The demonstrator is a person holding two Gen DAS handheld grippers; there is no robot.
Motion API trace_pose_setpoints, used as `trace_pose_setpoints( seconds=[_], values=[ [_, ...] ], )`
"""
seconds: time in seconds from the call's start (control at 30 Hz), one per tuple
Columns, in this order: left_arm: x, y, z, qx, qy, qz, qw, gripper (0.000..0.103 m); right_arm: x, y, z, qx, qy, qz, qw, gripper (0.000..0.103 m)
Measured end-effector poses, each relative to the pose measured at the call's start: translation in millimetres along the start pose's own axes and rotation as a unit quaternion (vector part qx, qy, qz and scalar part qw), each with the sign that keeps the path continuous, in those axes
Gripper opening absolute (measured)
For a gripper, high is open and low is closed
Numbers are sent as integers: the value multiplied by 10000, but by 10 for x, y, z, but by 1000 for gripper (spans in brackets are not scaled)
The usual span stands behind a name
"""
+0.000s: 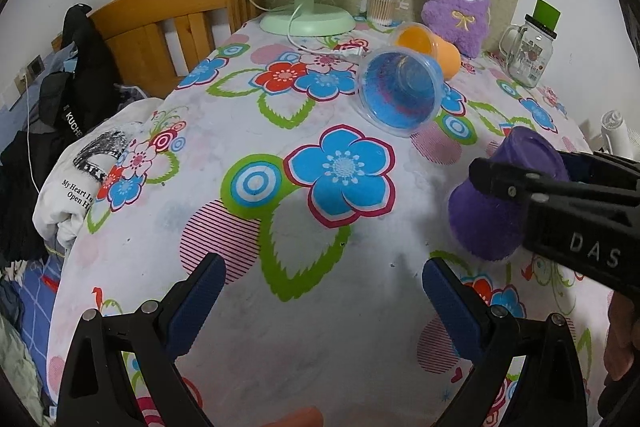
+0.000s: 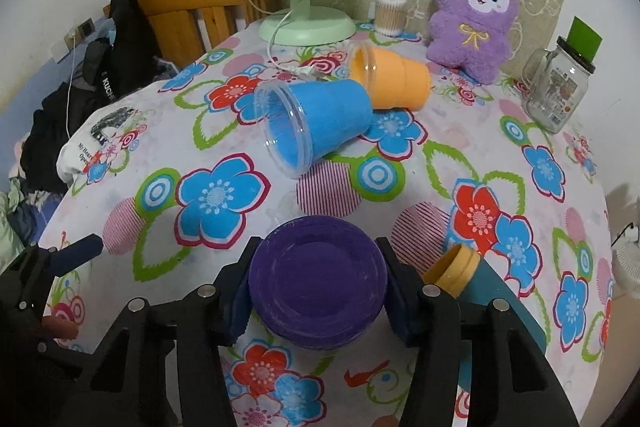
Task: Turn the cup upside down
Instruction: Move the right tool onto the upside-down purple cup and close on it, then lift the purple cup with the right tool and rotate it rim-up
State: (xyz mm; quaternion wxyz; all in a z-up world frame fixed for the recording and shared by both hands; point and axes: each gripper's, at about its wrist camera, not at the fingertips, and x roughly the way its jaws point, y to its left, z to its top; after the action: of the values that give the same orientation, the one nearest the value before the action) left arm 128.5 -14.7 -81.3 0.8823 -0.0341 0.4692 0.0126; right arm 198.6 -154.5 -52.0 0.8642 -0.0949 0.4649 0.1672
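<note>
Right gripper point(image 2: 318, 291) clamps purple cup point(image 2: 316, 279), base up; its rim hidden against table point(image 2: 248, 223). Left gripper point(image 1: 322, 301) fingers spread, empty. Blue cup point(image 2: 320, 125) lies sideways.

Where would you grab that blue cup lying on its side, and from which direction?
Grip the blue cup across its tapered body, just behind the flared clear rim, coming down from above with one finger on each side. It lies on the tablecloth with its mouth toward the free left gripper, and the orange cup crowds its base, so the middle is probably safest.
</note>
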Motion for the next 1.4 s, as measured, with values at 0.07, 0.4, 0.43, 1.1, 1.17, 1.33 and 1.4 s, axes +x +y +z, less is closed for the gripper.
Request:
trace_pose_setpoints(
  seconds=[0.07,0.4,0.43,1.1,1.17,1.33,1.4],
  values=[
    [-1,2,-10,-6,6,2,10000,100,-33,-13,-8,44,-74,49,10000,58],
    [-98,52,-102,-129,6,-19,9999,100,-237,61,-252,158,-463,350,9982,57],
    [-115,68,-120,-158,9,-16,9999,100,-240,78,-308,149,-442,368,9982,57],
    [-467,155,-577,-285,21,-12,9996,100,-1009,-14,-1537,326,-1310,-38,9908,57],
    [-511,140,-587,-266,-22,-14,9996,100,-1088,-26,-1673,362,-1438,-97,9889,57],
    [-552,92,-603,-221,-47,-26,9997,100,-1206,-102,-1878,455,-1623,-104,9856,57],
    [-556,60,-604,-198,-45,-53,9998,100,-1199,-119,-1833,463,-1541,-140,9869,57]
  ],
)
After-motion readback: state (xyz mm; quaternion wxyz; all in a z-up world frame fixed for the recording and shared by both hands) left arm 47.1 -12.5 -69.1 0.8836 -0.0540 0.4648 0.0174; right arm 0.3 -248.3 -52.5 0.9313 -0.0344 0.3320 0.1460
